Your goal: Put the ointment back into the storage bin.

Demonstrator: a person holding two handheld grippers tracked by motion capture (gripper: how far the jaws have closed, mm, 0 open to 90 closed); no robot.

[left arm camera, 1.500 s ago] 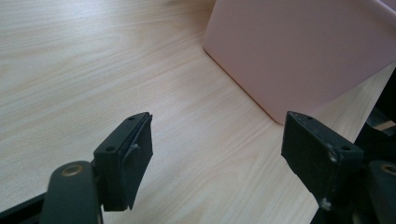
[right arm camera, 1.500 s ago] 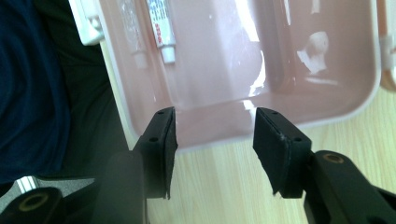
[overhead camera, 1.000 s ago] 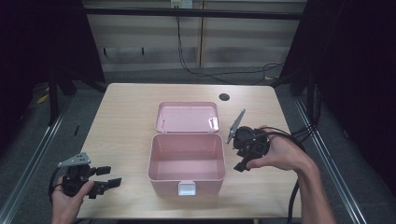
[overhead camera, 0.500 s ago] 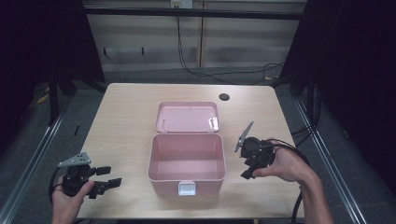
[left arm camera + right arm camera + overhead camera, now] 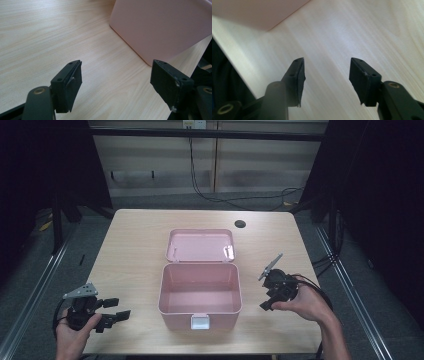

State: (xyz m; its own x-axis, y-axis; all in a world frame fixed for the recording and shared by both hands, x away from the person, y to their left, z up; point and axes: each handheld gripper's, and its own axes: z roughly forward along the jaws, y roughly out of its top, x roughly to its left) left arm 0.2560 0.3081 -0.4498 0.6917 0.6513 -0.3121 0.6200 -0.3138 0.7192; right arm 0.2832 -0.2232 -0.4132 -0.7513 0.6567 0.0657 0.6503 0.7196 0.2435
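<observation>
Box position: a pink plastic storage box (image 5: pixel 200 295) stands at the near centre of the wooden table (image 5: pixel 140 245), its hinged lid (image 5: pixel 200 245) laid back flat on the far side. The interior appears empty, and a pale latch tab (image 5: pixel 201 322) hangs at the near wall.

Gripper state: the left gripper (image 5: pixel 114 314) rests near the table's near-left corner, jaws spread wide and holding nothing; its own view shows the box wall (image 5: pixel 162 27) just beyond the jaws. The right gripper (image 5: pixel 270 299) sits right of the box, jaws moderately open and empty, over bare tabletop (image 5: pixel 362 32).

Step in hand: judged as a pause with the box open and both grippers clear of it. The next move probably calls for one gripper to approach the lid or rim.

Surroundings: a round cable port (image 5: pixel 240 224) marks the far-right tabletop. Cables (image 5: pixel 220 195) trail on the dark floor beyond, before pale wall panels.
</observation>
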